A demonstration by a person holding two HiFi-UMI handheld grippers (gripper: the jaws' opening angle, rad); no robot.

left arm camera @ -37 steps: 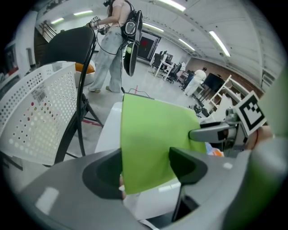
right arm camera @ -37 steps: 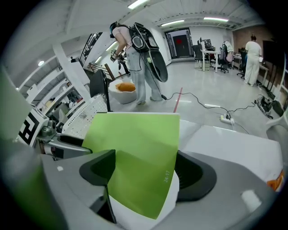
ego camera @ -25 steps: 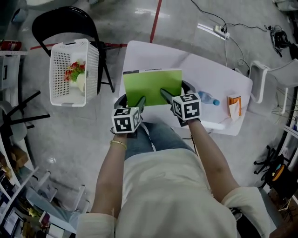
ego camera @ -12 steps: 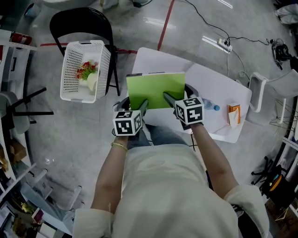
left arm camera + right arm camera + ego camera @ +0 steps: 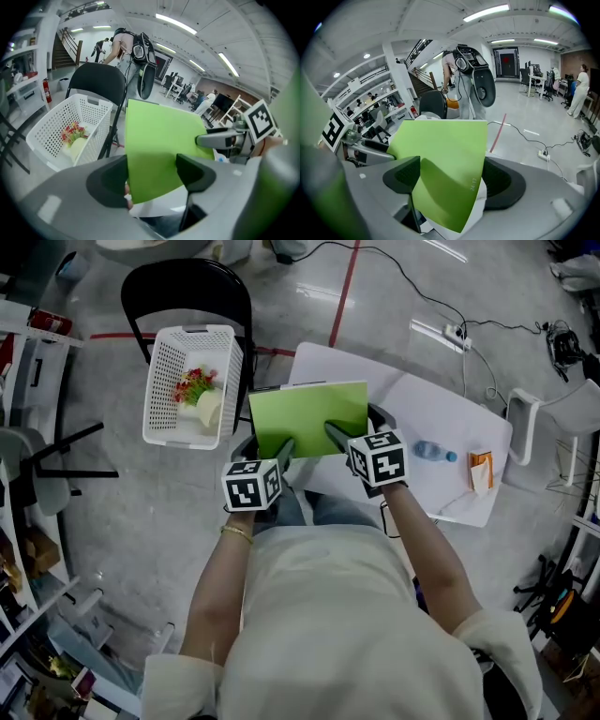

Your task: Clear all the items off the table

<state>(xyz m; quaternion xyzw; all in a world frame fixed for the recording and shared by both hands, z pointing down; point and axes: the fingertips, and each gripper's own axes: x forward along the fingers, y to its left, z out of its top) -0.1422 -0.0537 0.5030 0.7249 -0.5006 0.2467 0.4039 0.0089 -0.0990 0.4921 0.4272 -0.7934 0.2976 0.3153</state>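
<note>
Since a second ago the green book (image 5: 307, 416) has drawn closer to the white basket (image 5: 161, 381) in the head view, and the strip of floor between them has closed up. Now the book is held up off the bench (image 5: 412, 404), over its near left corner, cover facing up. From above, the book's left edge appears just beside the basket's right wall. Both tools are clenched on the book's near edge. The left hand-held gripper (image 5: 281, 448) grasps the near left corner, and its own view shows the green cover passing between its two dark jaws. The right hand-held gripper (image 5: 336, 435) grasps the same edge further right, with one jaw on the cover and the other under the white pages below it. Each carries a cube with black and white square markers. The basket rests on the seat of a black folding chair (image 5: 187, 282) and holds a bunch of red flowers (image 5: 192, 385) and a pale rounded object (image 5: 210, 409). On the bench's right side a clear bottle (image 5: 431, 451) lies on its side, with an orange carton (image 5: 481, 471) near it, further right by the bench's edge. Grey floor surrounds everything, crossed by a red line (image 5: 343, 282).
</note>
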